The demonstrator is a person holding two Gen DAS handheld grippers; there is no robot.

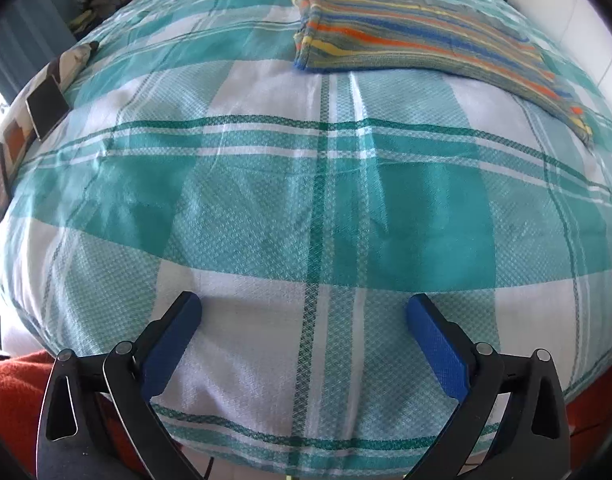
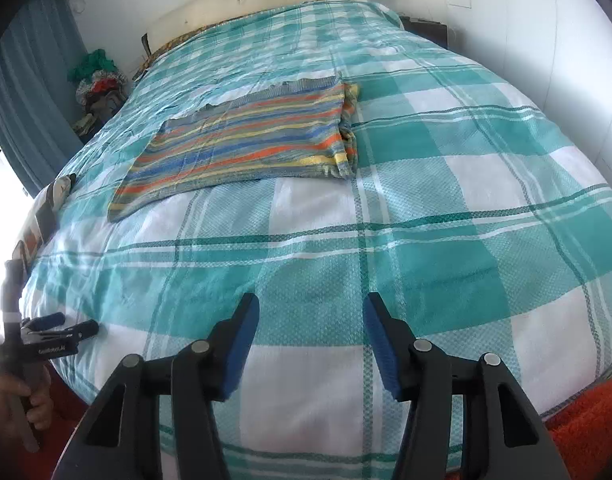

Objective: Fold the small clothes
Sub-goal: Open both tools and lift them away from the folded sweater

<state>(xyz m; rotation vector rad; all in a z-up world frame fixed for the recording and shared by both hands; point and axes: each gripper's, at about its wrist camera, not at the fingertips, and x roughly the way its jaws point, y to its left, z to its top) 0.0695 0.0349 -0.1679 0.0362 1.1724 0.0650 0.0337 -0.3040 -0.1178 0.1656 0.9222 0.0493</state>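
Observation:
A striped garment point(image 1: 417, 40) in grey, blue, orange and yellow lies flat on the bed, folded into a long rectangle. In the left wrist view it is at the top right; in the right wrist view point(image 2: 246, 140) it is in the upper middle, with a bunched fold at its right end. My left gripper point(image 1: 304, 308) is open and empty over the near edge of the bed, well short of the garment. It also shows in the right wrist view point(image 2: 62, 324) at the far left. My right gripper point(image 2: 311, 308) is open and empty above the near part of the bed.
The bed has a teal and white checked cover point(image 2: 445, 208). A phone point(image 1: 46, 104) and patterned items lie at its left edge. A pile of clothes point(image 2: 100, 84) sits beside the bed at the far left. An orange rug point(image 2: 585, 428) lies below the near edge. White walls stand to the right.

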